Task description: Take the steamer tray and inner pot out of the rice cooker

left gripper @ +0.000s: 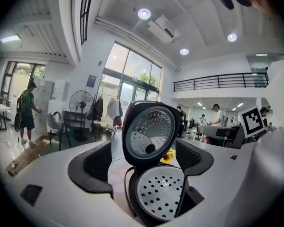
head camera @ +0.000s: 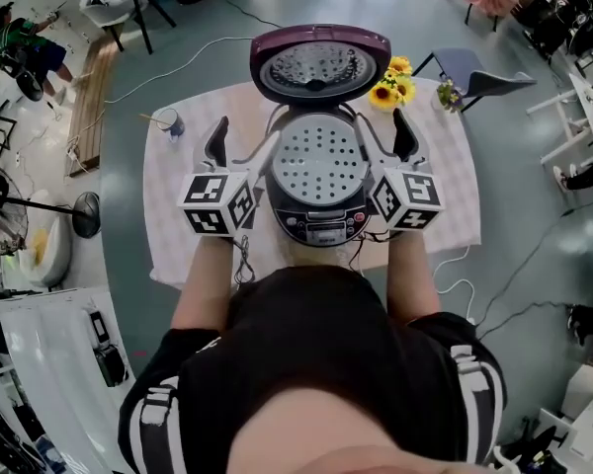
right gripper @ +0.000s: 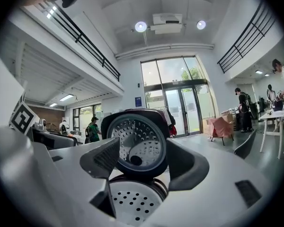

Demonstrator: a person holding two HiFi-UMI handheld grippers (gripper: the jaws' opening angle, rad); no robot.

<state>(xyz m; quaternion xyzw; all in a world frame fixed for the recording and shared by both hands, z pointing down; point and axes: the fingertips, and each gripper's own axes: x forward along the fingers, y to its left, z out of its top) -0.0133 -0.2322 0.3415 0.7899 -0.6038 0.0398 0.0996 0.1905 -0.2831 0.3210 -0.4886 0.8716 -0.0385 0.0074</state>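
Holding left fingers (head camera: 215, 142) and right fingers (head camera: 403, 134) apart, empty, flanking the tray (head camera: 319, 159); I'd pinch opposite rims, lift level

Head view steeply down on rice cooker (head camera: 321, 227), gripper views low, close, facing its raised lid (left gripper: 149, 134)
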